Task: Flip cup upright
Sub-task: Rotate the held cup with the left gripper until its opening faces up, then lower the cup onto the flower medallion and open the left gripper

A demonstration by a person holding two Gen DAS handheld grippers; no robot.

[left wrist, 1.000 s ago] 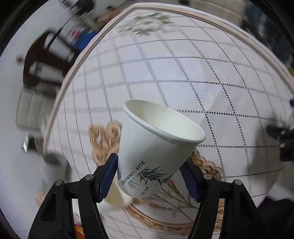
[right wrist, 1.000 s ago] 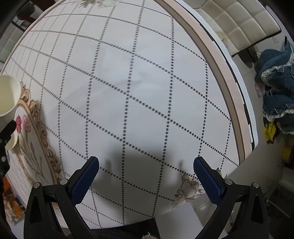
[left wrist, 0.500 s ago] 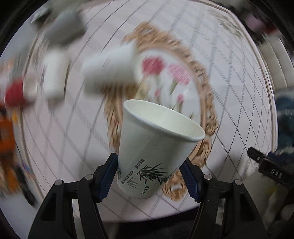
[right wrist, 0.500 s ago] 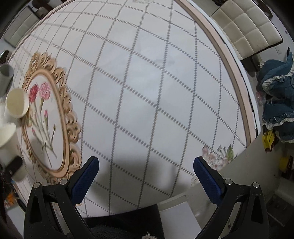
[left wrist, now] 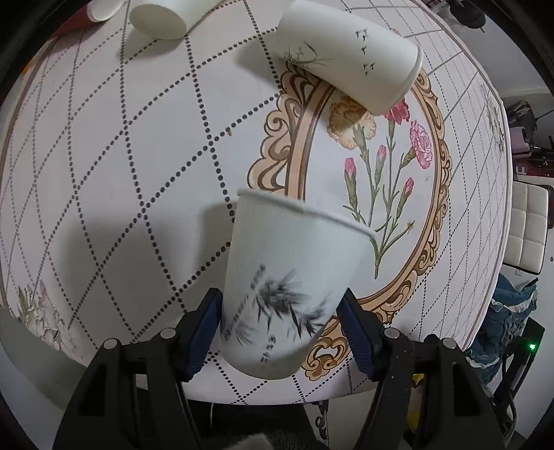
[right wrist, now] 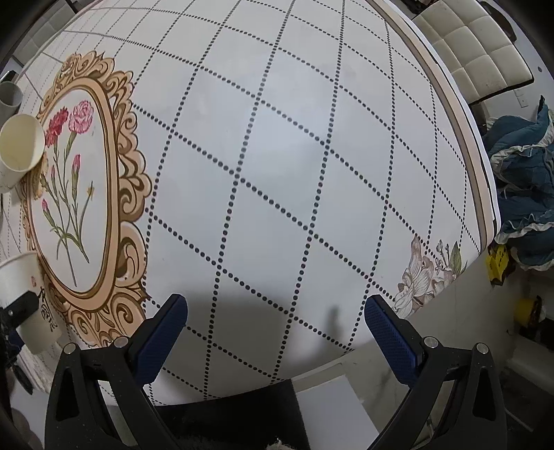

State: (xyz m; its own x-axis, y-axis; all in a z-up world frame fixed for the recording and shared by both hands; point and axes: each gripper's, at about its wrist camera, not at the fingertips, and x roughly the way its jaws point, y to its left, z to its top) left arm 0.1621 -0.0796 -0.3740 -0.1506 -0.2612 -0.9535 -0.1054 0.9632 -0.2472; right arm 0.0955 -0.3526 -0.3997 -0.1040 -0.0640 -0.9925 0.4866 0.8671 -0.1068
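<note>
My left gripper (left wrist: pixel 280 311) is shut on a white paper cup (left wrist: pixel 291 277) with a bamboo print. The cup stands mouth up between the blue pads, near the table's front edge beside the oval flower frame (left wrist: pixel 387 166). The same cup shows at the left edge of the right wrist view (right wrist: pixel 24 297). Whether its base touches the table is hidden. My right gripper (right wrist: pixel 275 325) is open and empty above the table's front edge.
Another paper cup (left wrist: pixel 349 62) lies on its side at the top of the flower frame, also in the right wrist view (right wrist: pixel 20 152). Two more cups (left wrist: pixel 162 17) lie further back. A cushioned chair (right wrist: pixel 474 48) and blue cloth (right wrist: pixel 519 180) are past the table's right edge.
My left gripper has swung with the cup from facing the far table to looking down over the flower frame, and lowered. My right gripper has drifted, bringing the flower frame into view.
</note>
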